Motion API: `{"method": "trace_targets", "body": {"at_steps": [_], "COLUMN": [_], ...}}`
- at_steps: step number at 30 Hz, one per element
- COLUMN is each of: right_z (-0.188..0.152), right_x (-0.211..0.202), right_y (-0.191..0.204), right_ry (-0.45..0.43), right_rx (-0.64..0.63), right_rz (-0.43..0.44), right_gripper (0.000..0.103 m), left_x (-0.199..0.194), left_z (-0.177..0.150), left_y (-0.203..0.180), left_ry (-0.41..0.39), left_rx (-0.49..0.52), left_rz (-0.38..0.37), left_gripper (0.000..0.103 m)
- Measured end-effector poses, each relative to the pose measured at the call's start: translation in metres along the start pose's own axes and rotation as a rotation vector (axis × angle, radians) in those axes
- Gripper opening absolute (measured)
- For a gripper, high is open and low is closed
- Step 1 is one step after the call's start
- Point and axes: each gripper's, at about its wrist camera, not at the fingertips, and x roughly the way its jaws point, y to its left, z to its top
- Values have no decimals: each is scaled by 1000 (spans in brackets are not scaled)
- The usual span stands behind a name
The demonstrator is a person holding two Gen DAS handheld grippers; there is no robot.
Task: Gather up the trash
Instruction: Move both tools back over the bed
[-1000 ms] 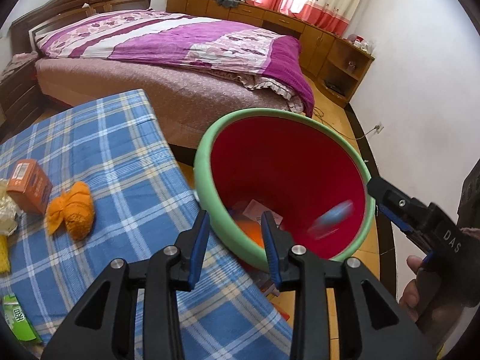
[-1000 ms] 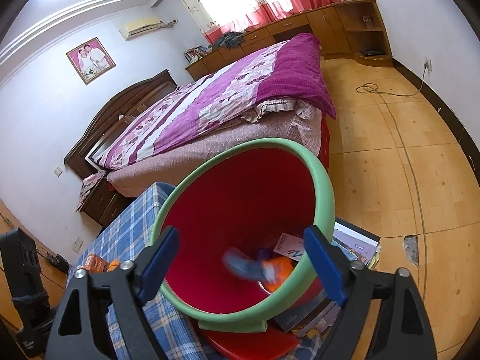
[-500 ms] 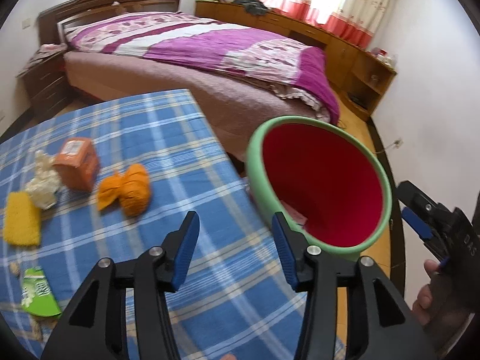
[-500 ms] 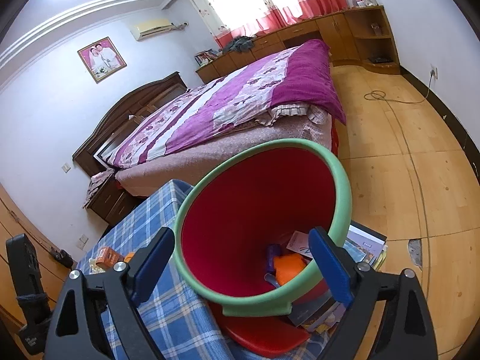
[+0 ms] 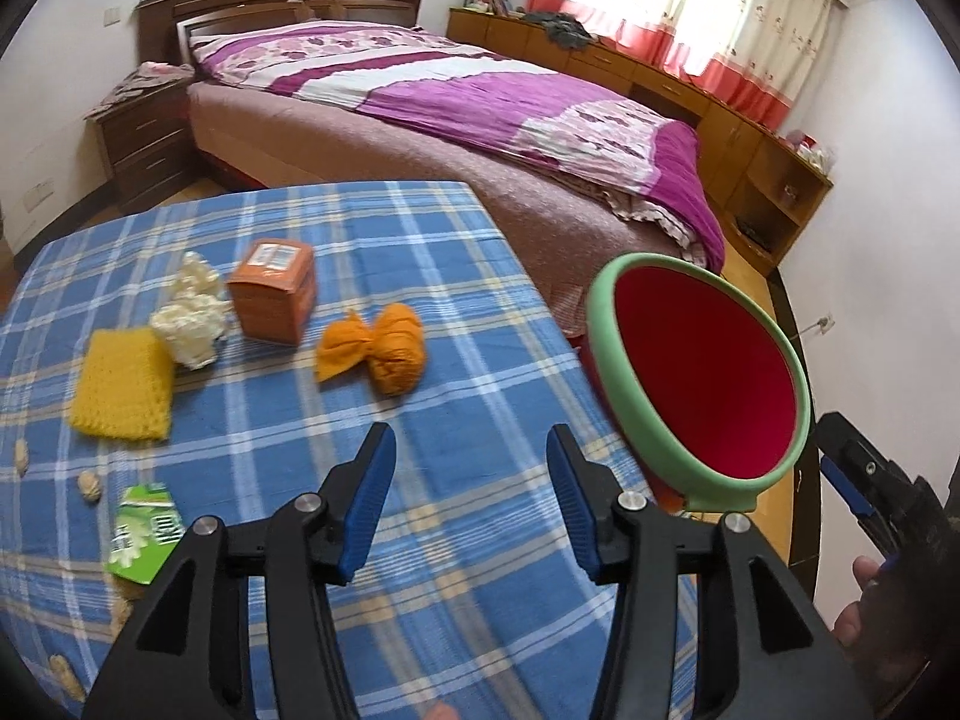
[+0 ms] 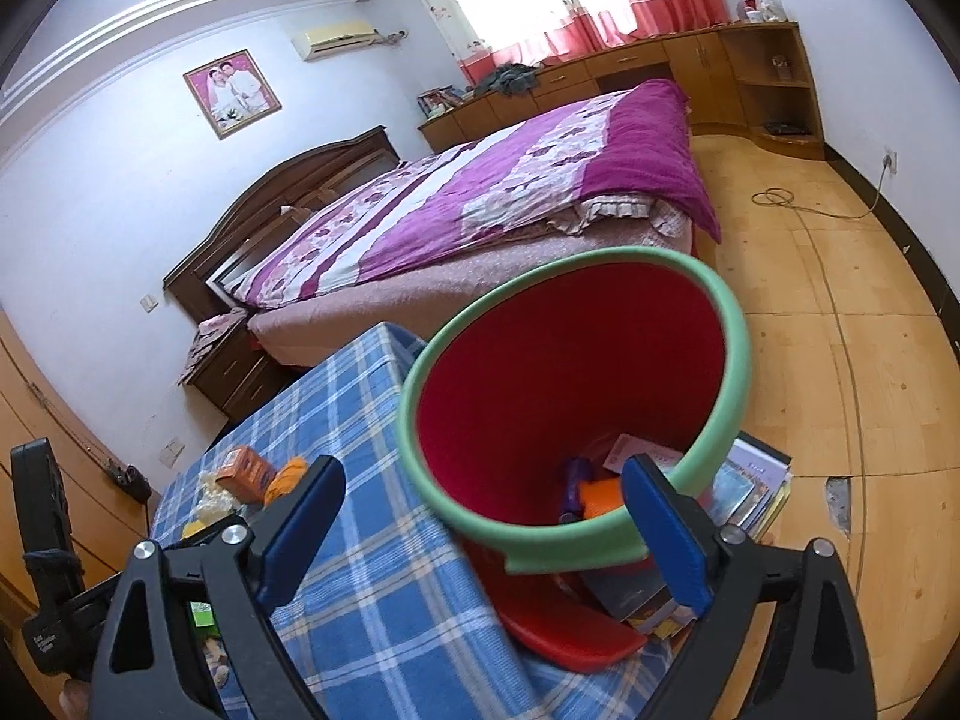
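A red bin with a green rim stands at the right edge of a blue plaid table. It holds several scraps, one orange. On the table lie an orange cloth bundle, an orange box, a crumpled white tissue, a yellow sponge and a green wrapper. My left gripper is open and empty above the table, nearer than the bundle. My right gripper is open and empty in front of the bin's mouth.
A bed with a purple cover stands behind the table. Small nut shells lie at the table's left. Books and a red lid lie under the bin. Wooden floor spreads to the right.
A blue item fell into the bin. My left gripper swung left from the bin to over the table and opened wider. My right gripper drew back a little, still open.
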Motion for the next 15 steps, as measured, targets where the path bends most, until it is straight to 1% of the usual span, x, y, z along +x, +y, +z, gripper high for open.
{"method": "trace_targets", "body": {"at_steps": [4,7,9,11,14,15], "right_z": [-6,-12,-15,-19,-24,-26], "right_x": [3,4,6,8,11,12], "right_y": [10,21,26,33,44,47], "right_ry": [19,29,35,46,58,61], "right_rx": [0,-22,-33,-48,-72,-79], "right_rz": [33,37,40,44,49,50], "right_gripper": [96,96,96,99,99,99], "left_x": [-5,-9,-12,-15,-18,-19], "left_z": [-2,-4,-5,-6,-7,-7], "left_y": [17,30,41,49,63,68], "left_ry": [9,5,3,-5,-14,-16], "left_rx": [-19,-43,-61,-77,-99,-106], "left_rz": [23,36,43,54,73,79], "left_gripper": [53,54,56,57,58,59]}}
